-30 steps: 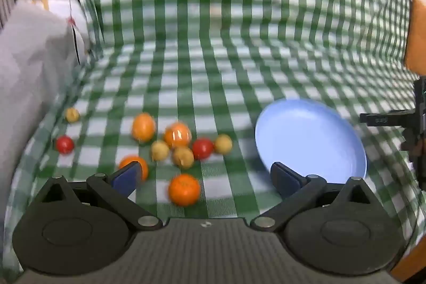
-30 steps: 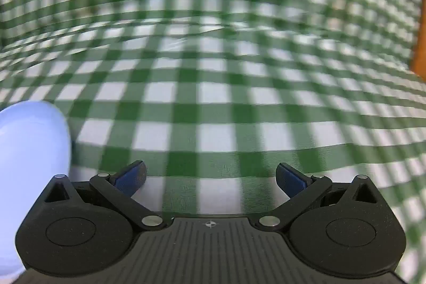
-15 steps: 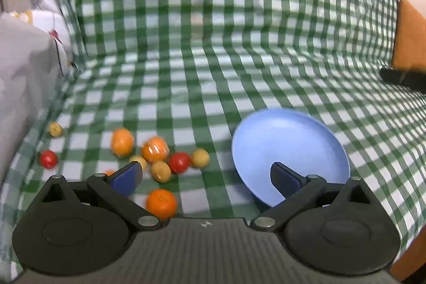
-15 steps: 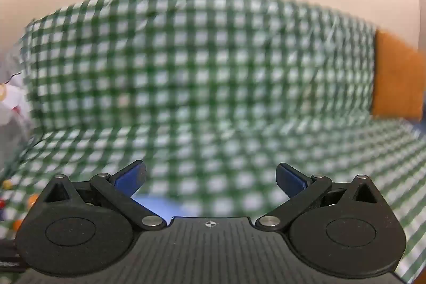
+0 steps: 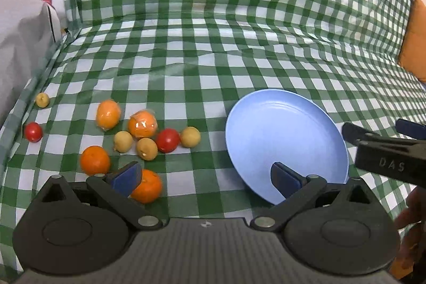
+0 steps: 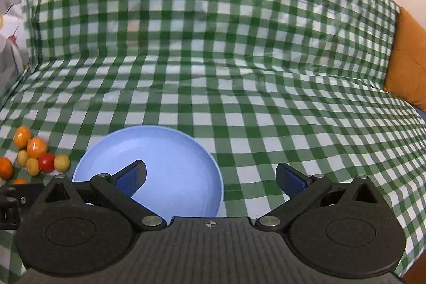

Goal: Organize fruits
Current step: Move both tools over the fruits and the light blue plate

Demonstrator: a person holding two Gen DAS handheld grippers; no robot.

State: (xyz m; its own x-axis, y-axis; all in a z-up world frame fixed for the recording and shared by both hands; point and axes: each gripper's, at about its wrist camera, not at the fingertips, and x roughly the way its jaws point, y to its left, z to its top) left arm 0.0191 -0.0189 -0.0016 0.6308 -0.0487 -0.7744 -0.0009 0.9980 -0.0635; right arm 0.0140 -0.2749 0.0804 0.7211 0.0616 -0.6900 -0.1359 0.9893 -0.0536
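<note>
Since a moment ago, the right gripper (image 6: 210, 175) has swung down and left, so the blue plate (image 6: 170, 151) now sits in front of it instead of only cloth. Its side also pokes into the left view now (image 5: 383, 148). Both its fingers are wide apart and hold nothing.

Over by the fruit, the left gripper (image 5: 205, 176) has its fingers wide apart too, with nothing between them. Its left finger (image 5: 127, 175) covers part of an orange (image 5: 147, 186).

All the fruit lies on the green checked cloth (image 5: 213, 57), left of the plate. None is on the plate. Close together are two wrapped oranges (image 5: 107, 115) (image 5: 142, 124), a red tomato (image 5: 167, 140) and three small yellow fruits (image 5: 190, 136) (image 5: 147, 148) (image 5: 123, 141). One more orange (image 5: 95, 160) sits just left of the covered one. Farther left, apart from the bunch, are another tomato (image 5: 33, 131) and a yellow fruit (image 5: 42, 99).

At the far left lies a grey sheet (image 5: 24, 44). An orange cushion (image 6: 407, 65) shows at the right edge.
</note>
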